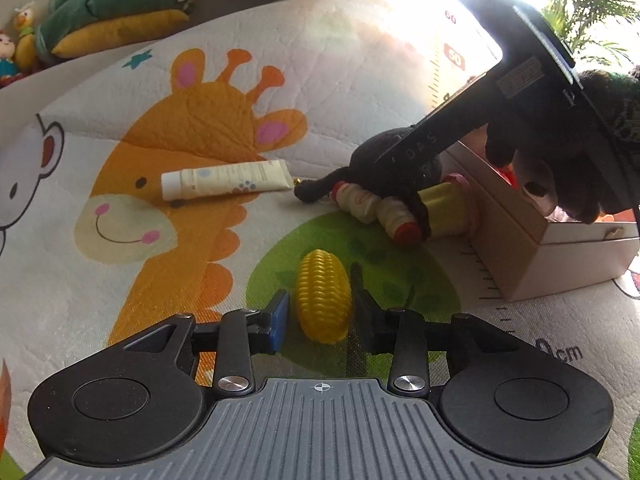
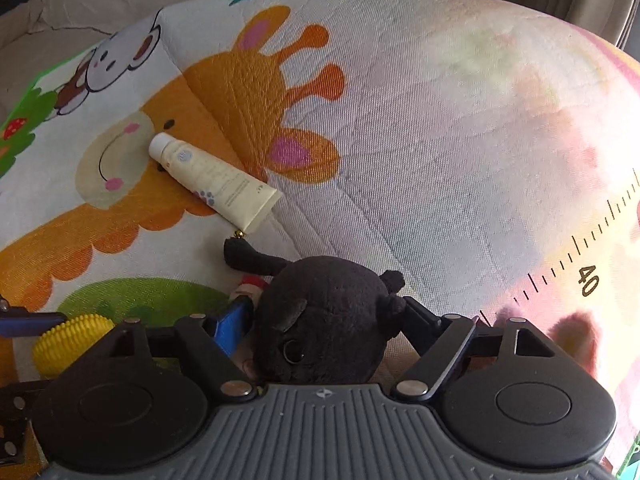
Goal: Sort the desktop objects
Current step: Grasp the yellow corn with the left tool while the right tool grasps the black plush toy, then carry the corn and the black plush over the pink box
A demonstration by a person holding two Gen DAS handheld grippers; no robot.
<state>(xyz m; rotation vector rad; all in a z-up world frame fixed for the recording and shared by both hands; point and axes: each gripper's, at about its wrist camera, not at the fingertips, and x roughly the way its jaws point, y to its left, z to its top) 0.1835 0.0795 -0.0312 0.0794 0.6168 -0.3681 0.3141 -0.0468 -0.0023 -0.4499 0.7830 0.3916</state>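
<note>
A yellow toy corn (image 1: 324,296) lies on the green patch of the play mat, and my left gripper (image 1: 320,286) is shut on its sides. The same corn (image 2: 72,340) shows at the lower left of the right wrist view. A black plush toy (image 2: 324,320) fills my right gripper (image 2: 326,306), whose pads press on both flanks. In the left wrist view that plush (image 1: 376,156) lies under the right tool, which a black-gloved hand (image 1: 560,160) holds. A cream tube (image 1: 226,180) (image 2: 216,180) rests on the giraffe print.
A small drink bottle with a red cap (image 1: 376,208) and a yellow and pink toy cylinder (image 1: 448,208) lie beside a beige cardboard box (image 1: 520,240) on the right. Stuffed toys (image 1: 120,4) sit beyond the mat's far edge. A printed ruler (image 2: 588,272) runs along the mat.
</note>
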